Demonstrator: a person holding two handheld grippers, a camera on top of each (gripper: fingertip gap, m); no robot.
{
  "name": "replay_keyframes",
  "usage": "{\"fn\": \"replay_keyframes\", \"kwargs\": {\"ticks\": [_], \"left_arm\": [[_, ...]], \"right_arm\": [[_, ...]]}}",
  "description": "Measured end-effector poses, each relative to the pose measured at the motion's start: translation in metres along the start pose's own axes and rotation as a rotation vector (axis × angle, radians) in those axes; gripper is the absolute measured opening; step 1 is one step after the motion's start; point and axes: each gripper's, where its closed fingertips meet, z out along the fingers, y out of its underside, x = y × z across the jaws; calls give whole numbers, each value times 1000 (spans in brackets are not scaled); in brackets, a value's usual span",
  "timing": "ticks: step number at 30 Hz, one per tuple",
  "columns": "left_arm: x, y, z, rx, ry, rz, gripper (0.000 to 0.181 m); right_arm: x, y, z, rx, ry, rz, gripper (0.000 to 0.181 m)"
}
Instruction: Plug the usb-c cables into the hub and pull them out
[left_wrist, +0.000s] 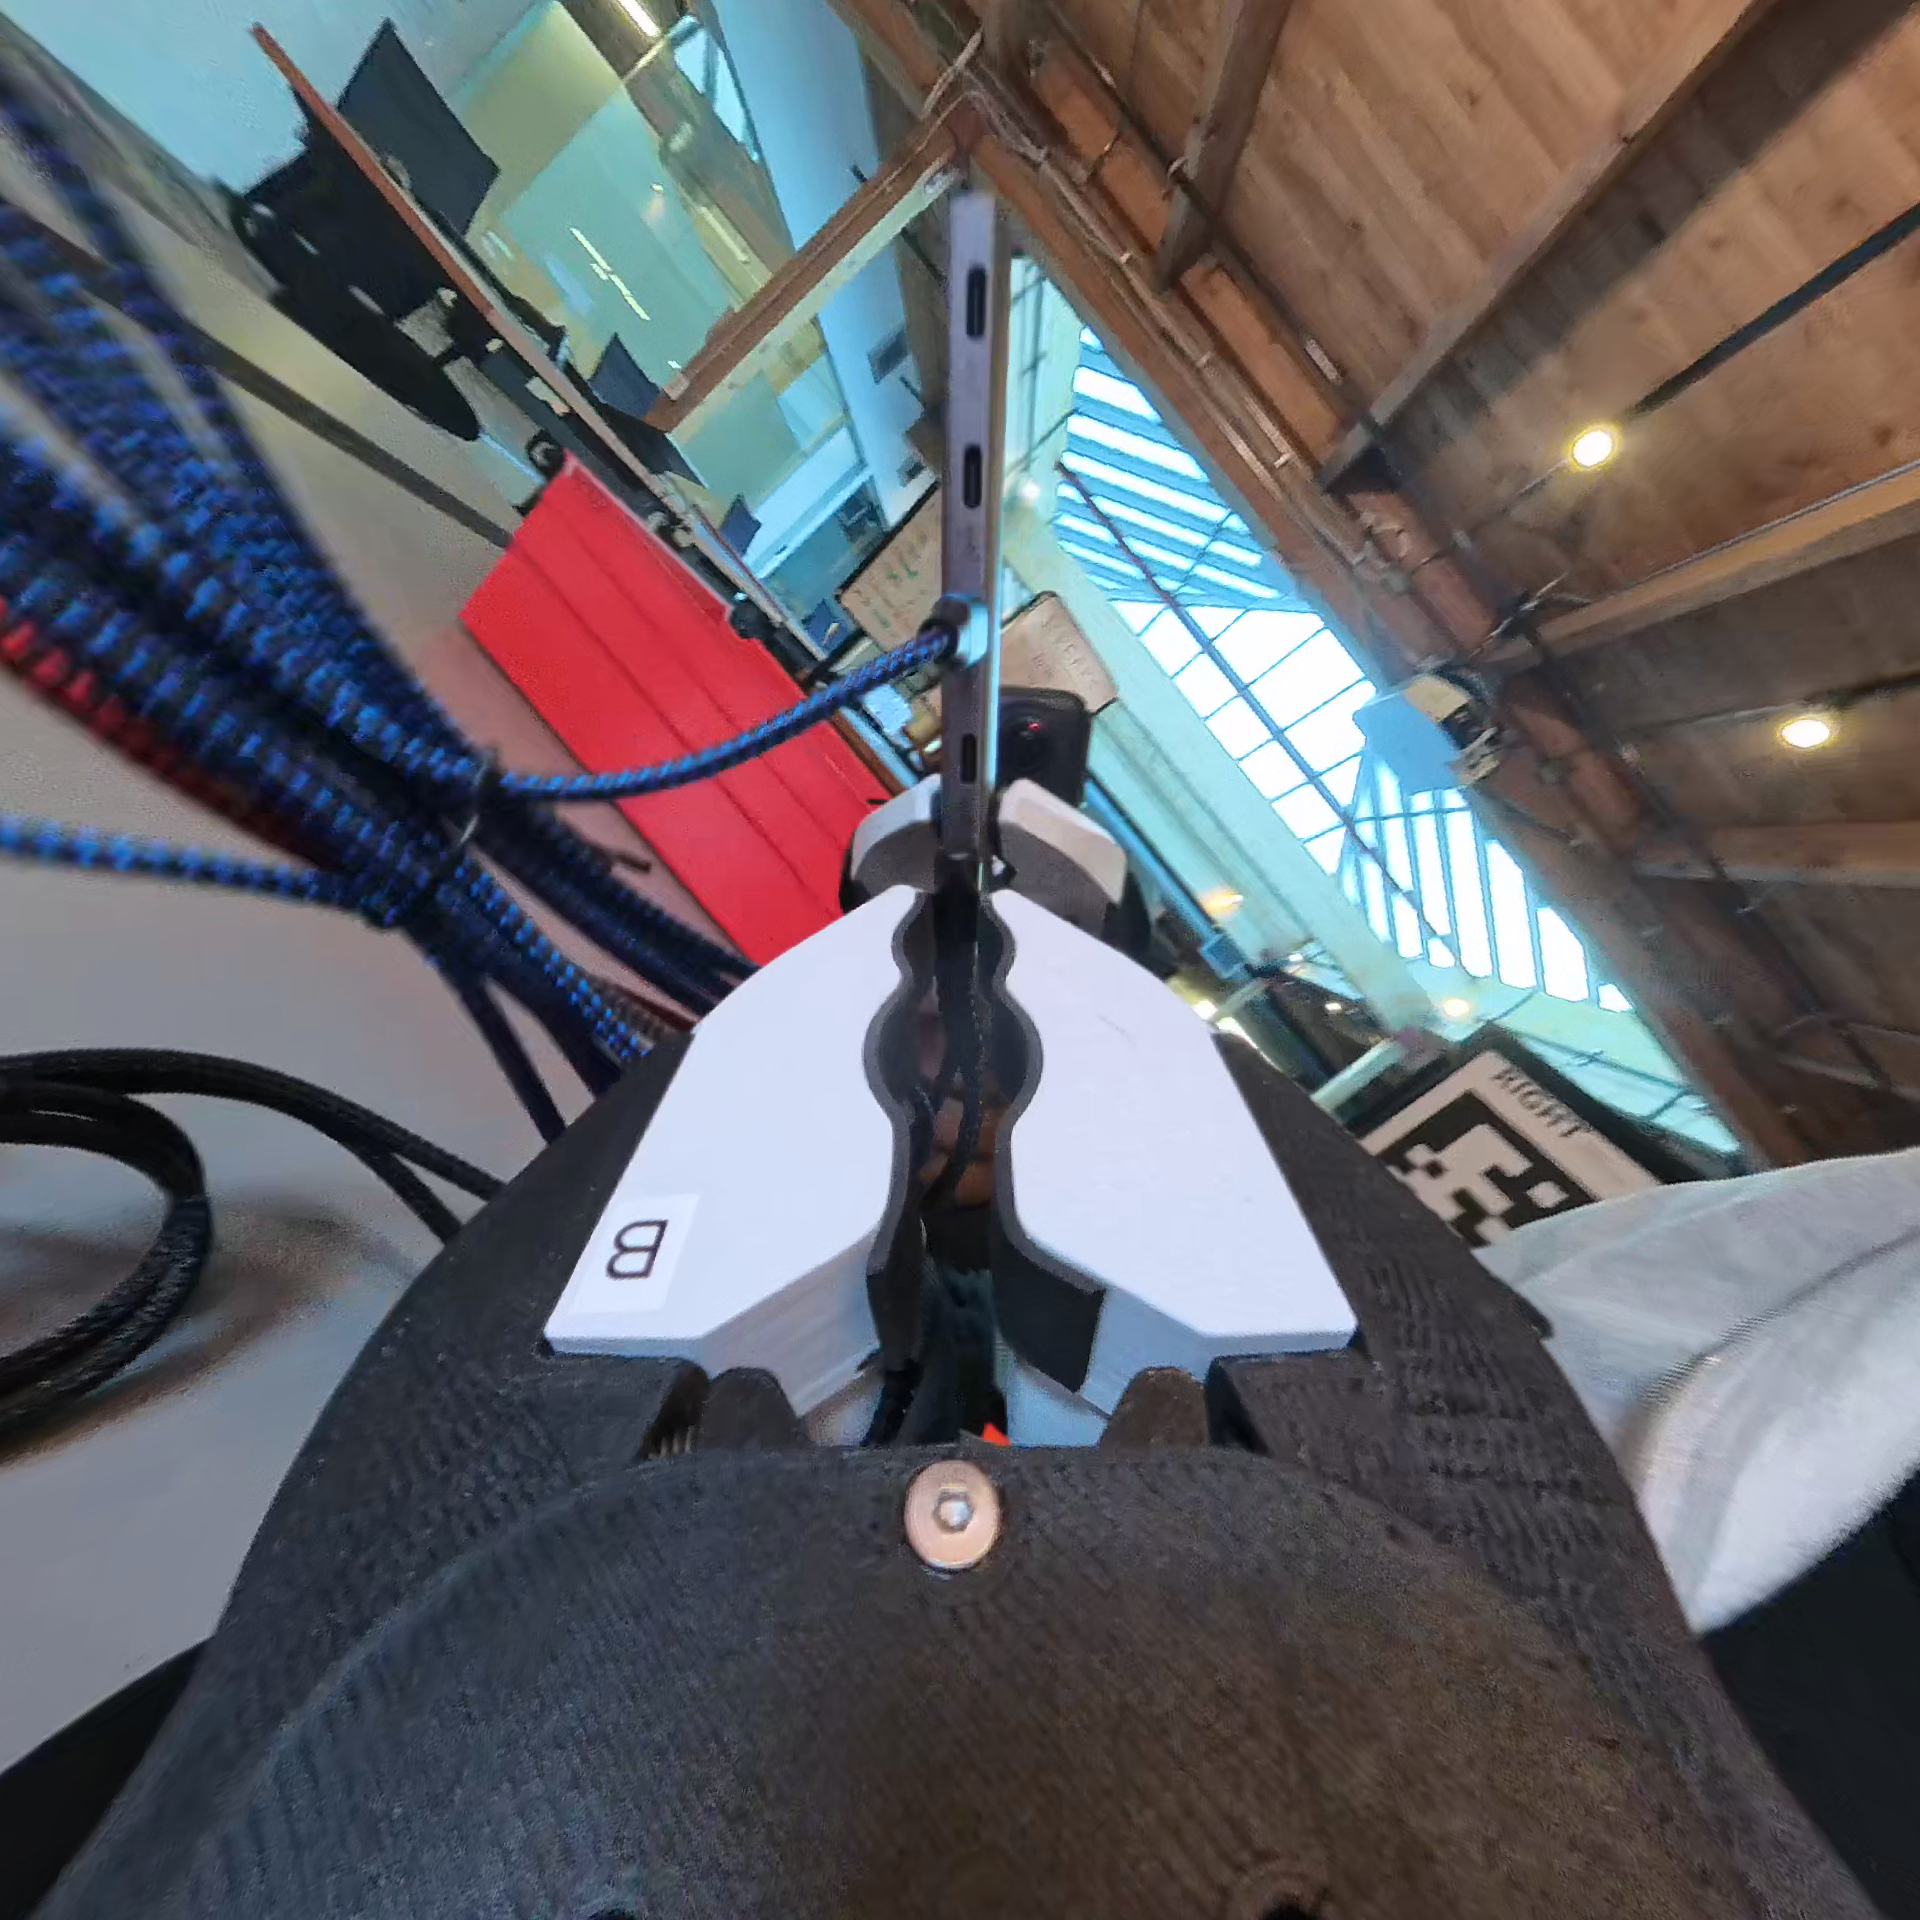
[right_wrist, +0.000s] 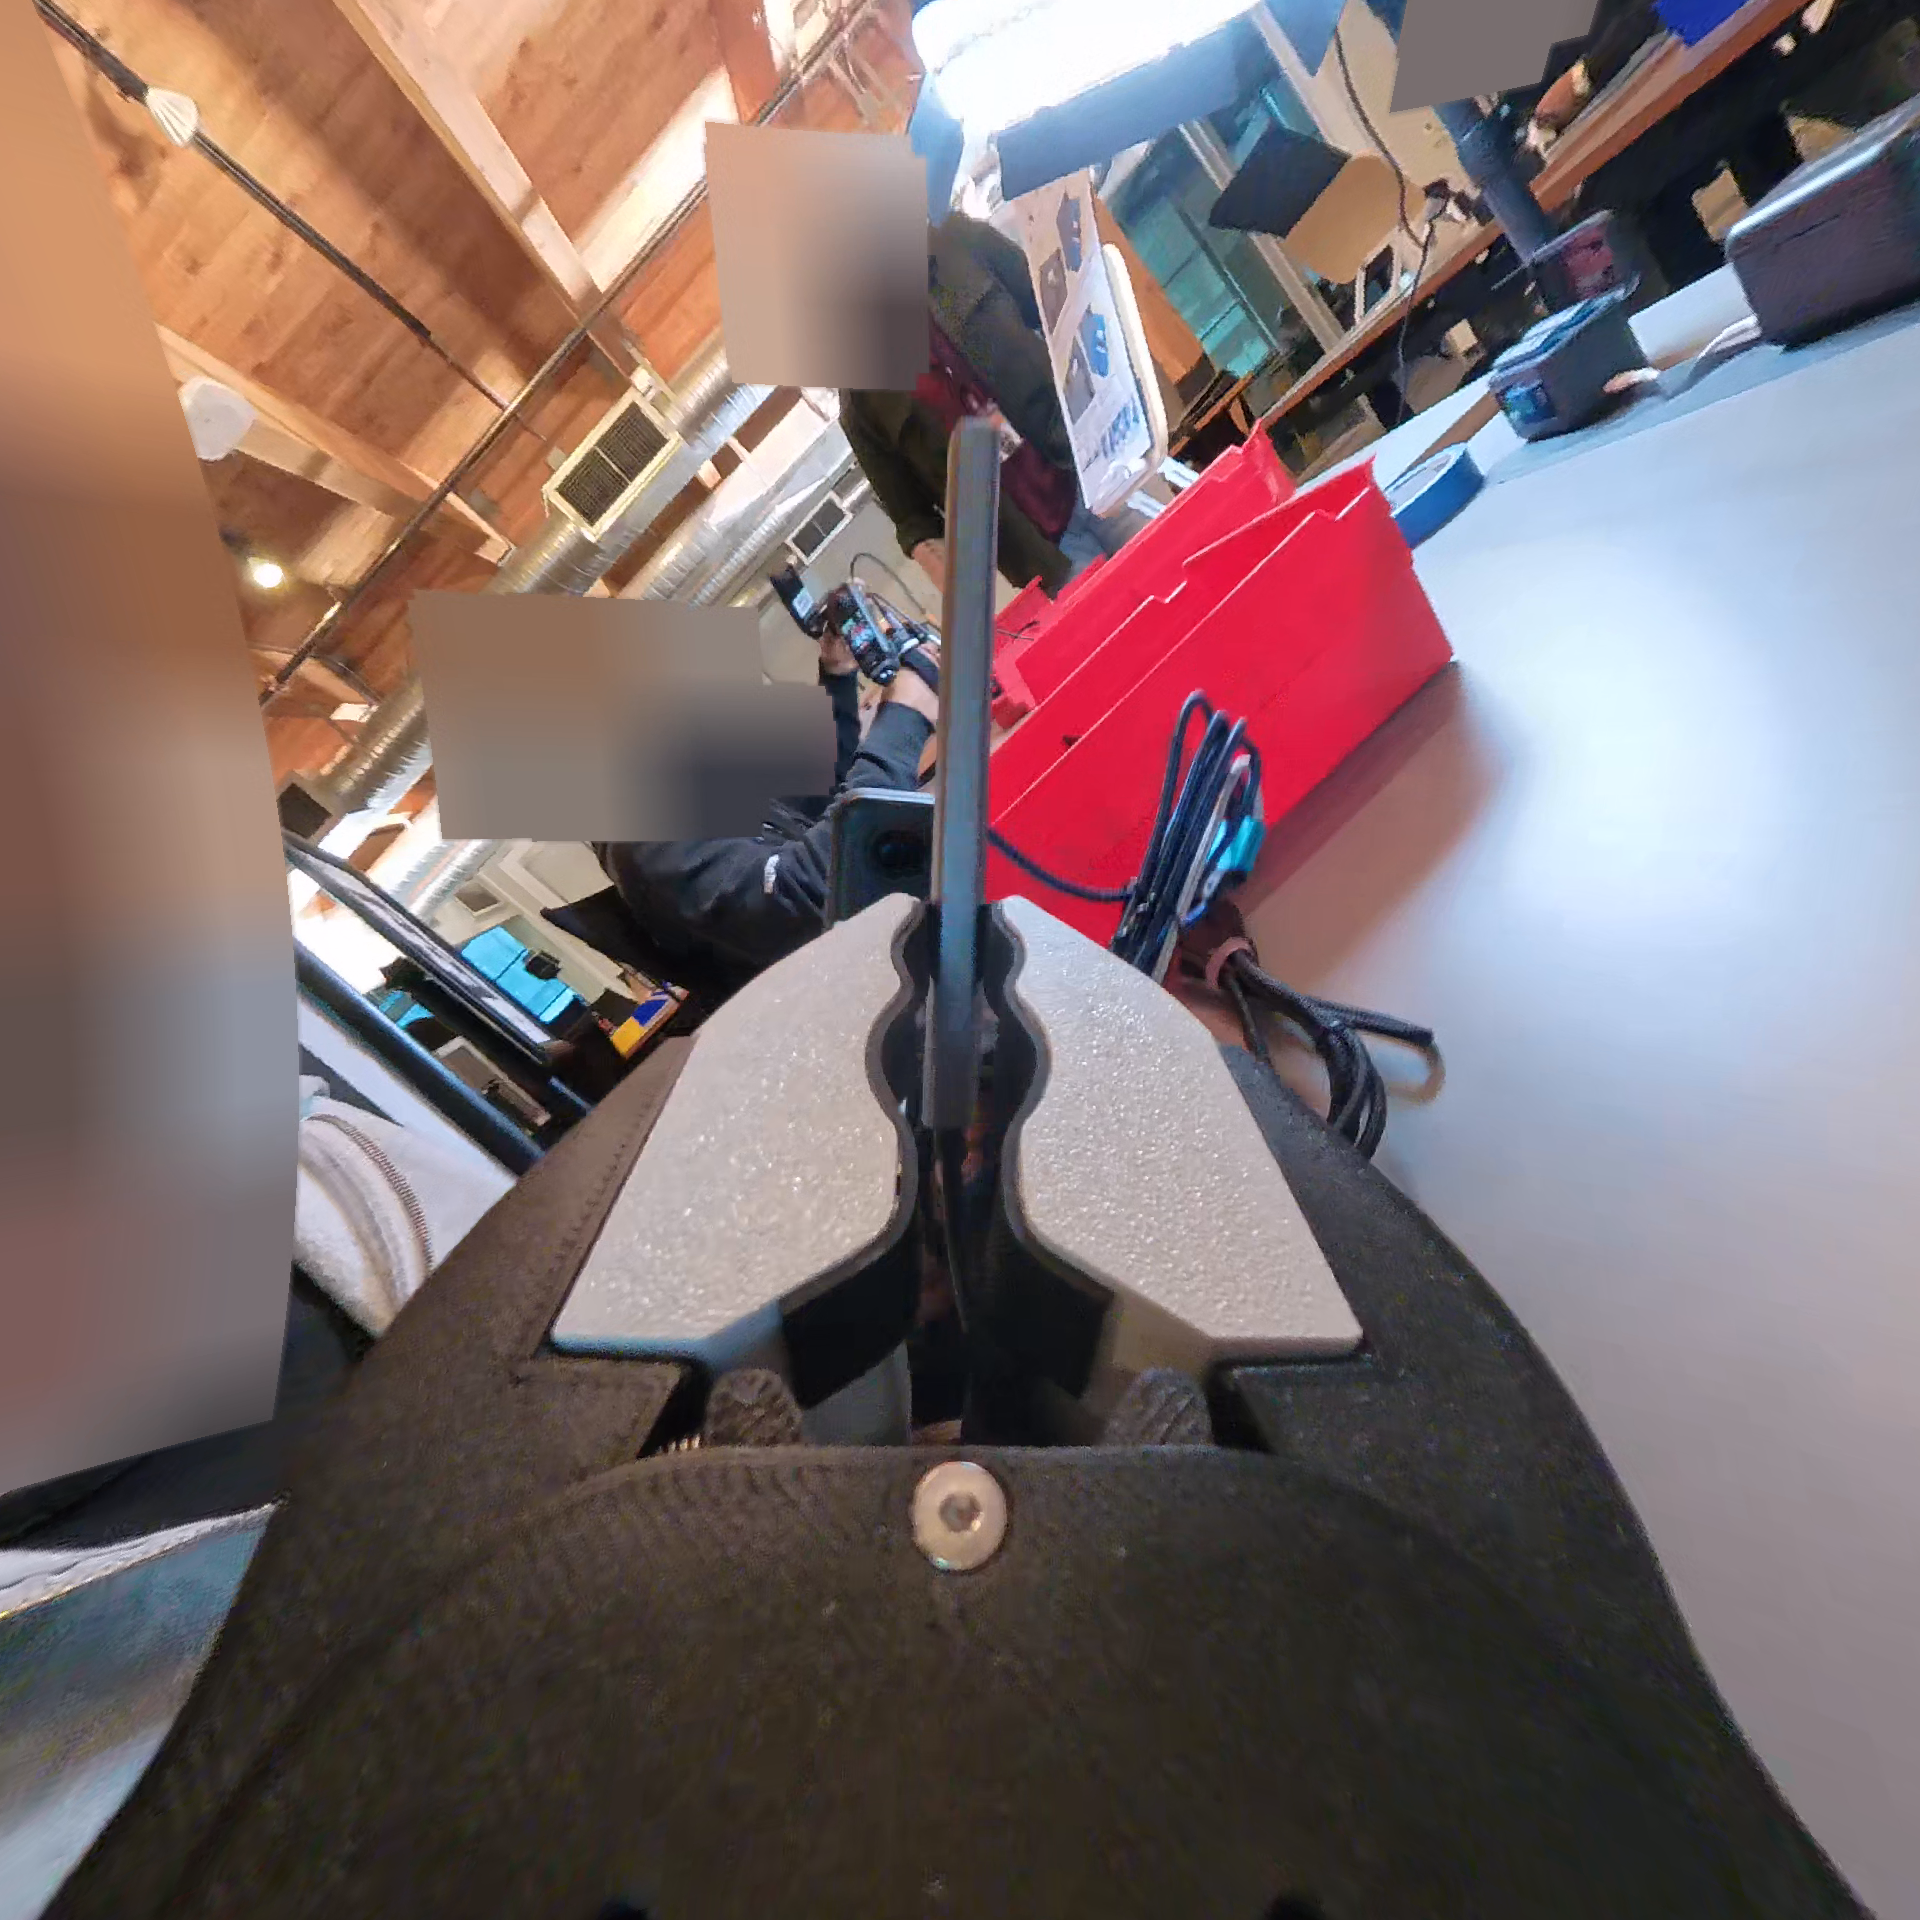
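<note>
We are clamping hub (left_wrist: 971, 436) with both claws: left claw (left_wrist: 961, 894), right claw (right_wrist: 961, 914). Hub's long axis running straight ahead of both; blue cable (left_wrist: 727, 743) entering from left.

Hidden, cropped and unclear parts in both wrist views.

Left view: the hub's (left_wrist: 971, 499) lower end disappears between the left gripper's (left_wrist: 956, 883) closed fingers; blue cables (left_wrist: 208, 582) blur and run off the edge at 9 o'clock, a black cable (left_wrist: 114, 1226) likewise. Right view: the hub (right_wrist: 966, 727) shows edge-on only, its ports unseen, its base buried in the right gripper (right_wrist: 961, 914); the cable bundle (right_wrist: 1216, 831) at 2 o'clock is too small to count.
</note>
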Motion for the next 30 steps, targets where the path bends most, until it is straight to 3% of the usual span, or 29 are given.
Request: {"fn": "replay_keyframes", "kwargs": {"ticks": [7, 18, 24, 28, 30], "left_arm": [[0, -9, 2, 138, -16, 10, 8], [5, -9, -1, 67, -5, 96, 9], [25, -17, 1, 68, 62, 153, 10], [47, -22, -2, 62, 125, 295, 44], [55, -23, -9, 73, 137, 453, 49]], "right_arm": [[0, -7, 5, 100, -14, 30, 10], [-8, -1, 16, -19, -6, -75, 10], [-28, -13, 17, 9, -47, -149, 9], [-43, -41, 15, 94, -61, -197, 9], [-51, -58, 13, 131, -74, -220, 9]]}}
